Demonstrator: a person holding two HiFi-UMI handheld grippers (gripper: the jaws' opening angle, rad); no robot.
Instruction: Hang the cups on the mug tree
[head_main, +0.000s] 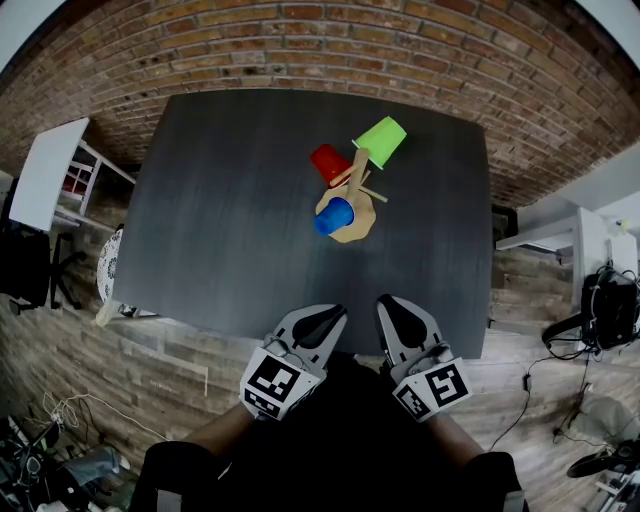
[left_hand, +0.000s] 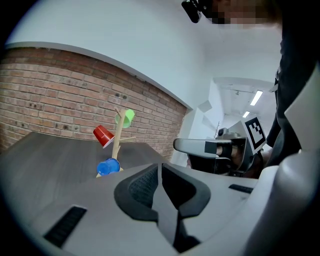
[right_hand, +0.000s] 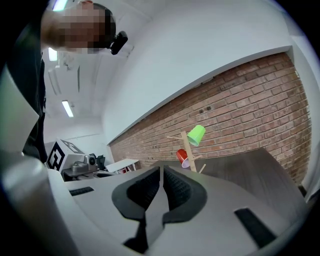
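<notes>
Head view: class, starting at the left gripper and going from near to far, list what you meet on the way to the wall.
Left gripper → dark table → blue cup → red cup → green cup → brick wall

Left tool (head_main: 333, 312) and right tool (head_main: 388, 303): pale grey moulded shells, black ribbed pads (left_hand: 142, 187) tapering to blunt tips, a white cube (head_main: 273, 385) of black square markers at each near end; black sleeves (head_main: 175, 472) nearer still.
</notes>
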